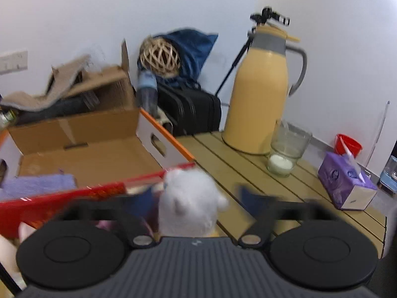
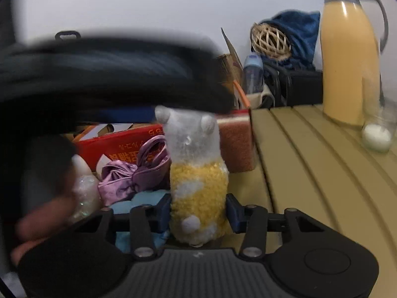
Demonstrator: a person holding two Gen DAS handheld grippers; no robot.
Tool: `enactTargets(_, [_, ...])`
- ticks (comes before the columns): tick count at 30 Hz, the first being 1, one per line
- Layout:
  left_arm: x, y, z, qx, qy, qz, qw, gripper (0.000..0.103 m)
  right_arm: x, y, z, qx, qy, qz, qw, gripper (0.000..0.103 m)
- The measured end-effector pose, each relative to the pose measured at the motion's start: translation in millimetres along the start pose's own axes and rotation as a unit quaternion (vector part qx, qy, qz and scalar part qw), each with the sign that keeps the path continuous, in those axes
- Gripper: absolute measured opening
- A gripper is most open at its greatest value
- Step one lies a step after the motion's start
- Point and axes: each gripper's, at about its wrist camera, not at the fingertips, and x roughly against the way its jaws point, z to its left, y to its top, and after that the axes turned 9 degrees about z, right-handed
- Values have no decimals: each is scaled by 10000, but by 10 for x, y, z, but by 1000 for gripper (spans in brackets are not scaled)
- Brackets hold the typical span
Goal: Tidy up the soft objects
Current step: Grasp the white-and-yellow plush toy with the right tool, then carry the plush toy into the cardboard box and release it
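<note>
A plush toy [image 2: 198, 181] with a white head and a yellow fuzzy body stands upright at the left edge of the slatted table [image 2: 310, 173]. My right gripper [image 2: 198, 212] is shut on its yellow lower body, a blue pad pressed to each side. In the left wrist view the toy's white head [image 1: 188, 198] sits between the blurred fingers of my left gripper [image 1: 196, 198]. A gap shows beside the right finger [image 1: 250, 196], so that gripper is open. The left tool's dark blurred housing [image 2: 99, 74] looms over the toy's head in the right wrist view.
A red box [image 2: 119, 144] beside the toy holds a purple satin bag [image 2: 134, 171] and a light blue soft thing [image 2: 146, 198]. Behind it is an open cardboard box [image 1: 99, 149] with a purple cloth [image 1: 37, 186]. A yellow thermos [image 1: 258, 92], candle glass [image 1: 282, 159] and tissue pack [image 1: 347, 183] stand on the table.
</note>
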Motion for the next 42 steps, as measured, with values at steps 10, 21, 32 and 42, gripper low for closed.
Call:
enactTargets(10, [208,-571,162,339,25,-84,9994,49,247,-138,-129,519,25,-203,9984,54])
enactTargets(21, [227,-751,391,787,-138,-18,9968,45,0,-144,-439,-616,1139,198,9914,48])
enactTargets(32, [932,-844,132,750,-237,-482,9957,47,846,-183,-117,-86,794,-395,9960,45])
enactTargets(42, [1455,-856,-45,601,-101,-943,9937,49,1382,-114,189,333,539,-752,9952,45])
